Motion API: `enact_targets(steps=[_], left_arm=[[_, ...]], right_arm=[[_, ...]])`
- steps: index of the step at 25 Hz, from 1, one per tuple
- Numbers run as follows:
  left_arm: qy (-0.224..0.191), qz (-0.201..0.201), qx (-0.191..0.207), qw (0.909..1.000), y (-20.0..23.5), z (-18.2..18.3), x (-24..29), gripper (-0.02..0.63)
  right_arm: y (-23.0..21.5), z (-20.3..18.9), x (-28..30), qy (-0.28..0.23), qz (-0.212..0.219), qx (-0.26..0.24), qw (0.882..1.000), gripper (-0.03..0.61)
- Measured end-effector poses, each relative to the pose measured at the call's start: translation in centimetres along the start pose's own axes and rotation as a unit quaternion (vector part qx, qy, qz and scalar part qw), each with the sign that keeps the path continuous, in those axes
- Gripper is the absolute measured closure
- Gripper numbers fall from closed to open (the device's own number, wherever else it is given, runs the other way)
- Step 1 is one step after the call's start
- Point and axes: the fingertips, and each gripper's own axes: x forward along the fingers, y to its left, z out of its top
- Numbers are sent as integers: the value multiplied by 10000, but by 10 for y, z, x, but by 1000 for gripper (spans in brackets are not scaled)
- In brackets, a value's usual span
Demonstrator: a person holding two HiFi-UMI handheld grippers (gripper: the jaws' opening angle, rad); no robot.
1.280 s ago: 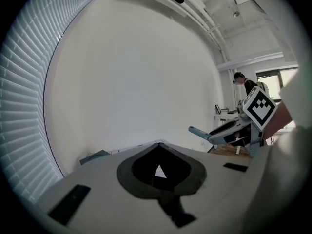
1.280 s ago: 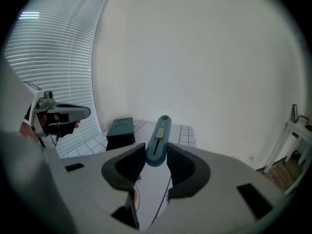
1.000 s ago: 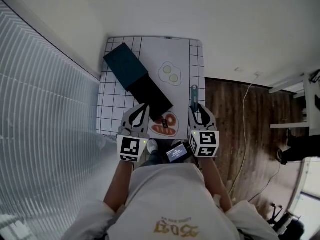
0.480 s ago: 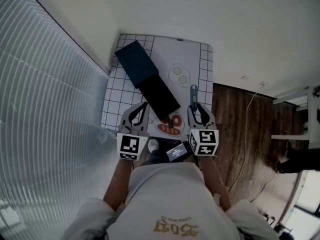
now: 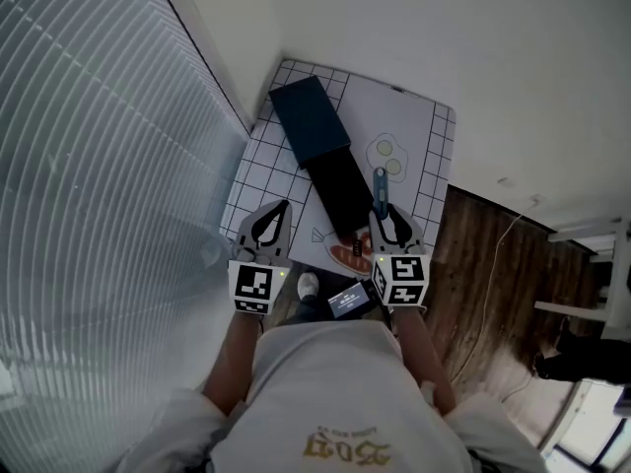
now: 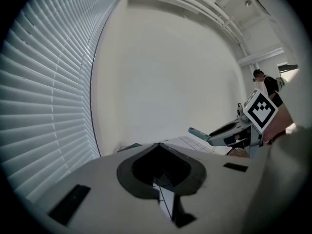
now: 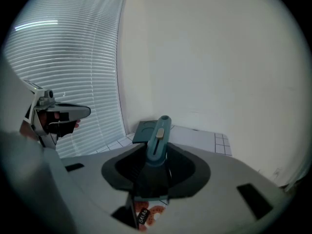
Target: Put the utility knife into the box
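A teal utility knife (image 5: 380, 187) (image 7: 158, 141) sticks forward out of my right gripper (image 5: 385, 212) (image 7: 155, 165), which is shut on its handle end. The knife hangs above the near right part of the white grid mat (image 5: 266, 170), just right of the black box tray (image 5: 342, 193). The dark blue lid (image 5: 309, 118) (image 7: 144, 130) lies beyond the tray, touching its far end. My left gripper (image 5: 285, 206) (image 6: 158, 146) hovers at the mat's near left edge, shut and empty. In the left gripper view the right gripper (image 6: 229, 130) and the knife (image 6: 199, 133) appear at the right.
The mat carries printed fried eggs (image 5: 387, 156) and a red meat picture (image 5: 357, 255). Window blinds (image 5: 108, 195) fill the left. A white wall stands behind the table. Wooden floor (image 5: 493, 294) with a cable lies to the right, past the table edge.
The head view has swung, so the table now sits further right and more tilted in the frame. Both grippers keep their places relative to each other, and the knife stays gripped.
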Motion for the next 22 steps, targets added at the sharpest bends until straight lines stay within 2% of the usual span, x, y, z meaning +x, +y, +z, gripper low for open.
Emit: enact_targets(steps=[8,22], left_arm=[[114,112,-138,9998,13,-14,-9,607],[420,-51,-279,9987,25,-42,5,607]], right_arm=[[22,-6,12,145,228,-120,9996,439],[26,-34,35,612,233,-132,9978,439]])
